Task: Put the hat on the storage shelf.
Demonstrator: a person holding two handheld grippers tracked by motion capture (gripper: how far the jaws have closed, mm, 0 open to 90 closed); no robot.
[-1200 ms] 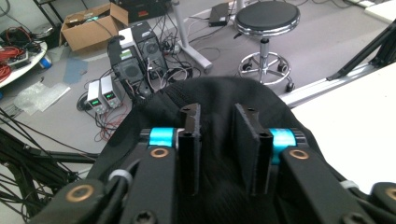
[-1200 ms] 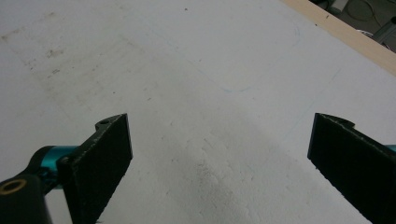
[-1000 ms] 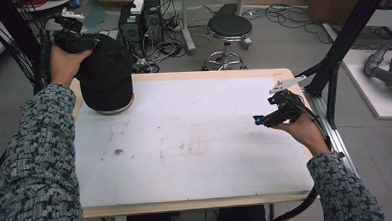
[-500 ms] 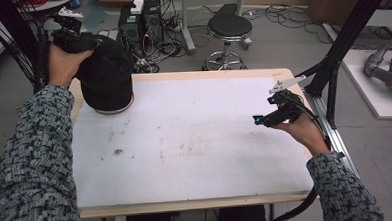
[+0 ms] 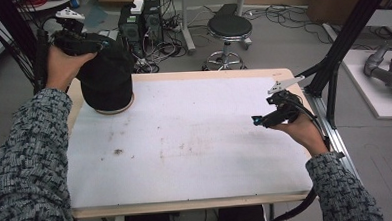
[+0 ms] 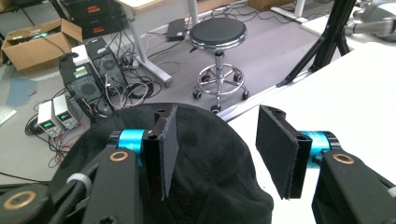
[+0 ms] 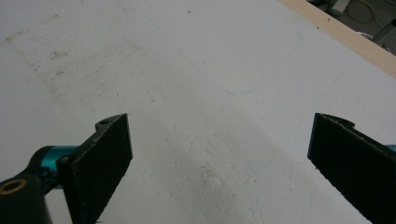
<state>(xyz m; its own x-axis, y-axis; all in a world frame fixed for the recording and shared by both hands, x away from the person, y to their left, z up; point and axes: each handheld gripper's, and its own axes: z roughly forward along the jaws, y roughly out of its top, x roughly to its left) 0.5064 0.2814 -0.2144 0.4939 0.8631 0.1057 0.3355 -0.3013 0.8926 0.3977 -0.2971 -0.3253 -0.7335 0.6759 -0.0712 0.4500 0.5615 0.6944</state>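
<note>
A black cap (image 5: pixel 106 77) sits over a round form with a tan base (image 5: pixel 115 110) at the table's far left corner. My left gripper (image 5: pixel 112 44) hovers at the cap's top. In the left gripper view the left gripper (image 6: pixel 215 135) has just been opening, and its jaws stand apart. The cap's crown (image 6: pixel 205 182) lies below and between them, and the pads do not press on it. My right gripper (image 5: pixel 257 121) is held low over the table's right side. In the right gripper view the right gripper (image 7: pixel 219 154) stands wide open above the bare white surface.
The white tabletop (image 5: pixel 195 140) has a wooden rim. A black frame strut (image 5: pixel 341 49) rises at its right edge. Beyond the far edge stand a stool (image 5: pixel 229 26), computer boxes (image 5: pixel 140 18) and loose cables on the floor.
The left hand has shifted slightly at the cap's top. The cap and the right hand have stayed where they were.
</note>
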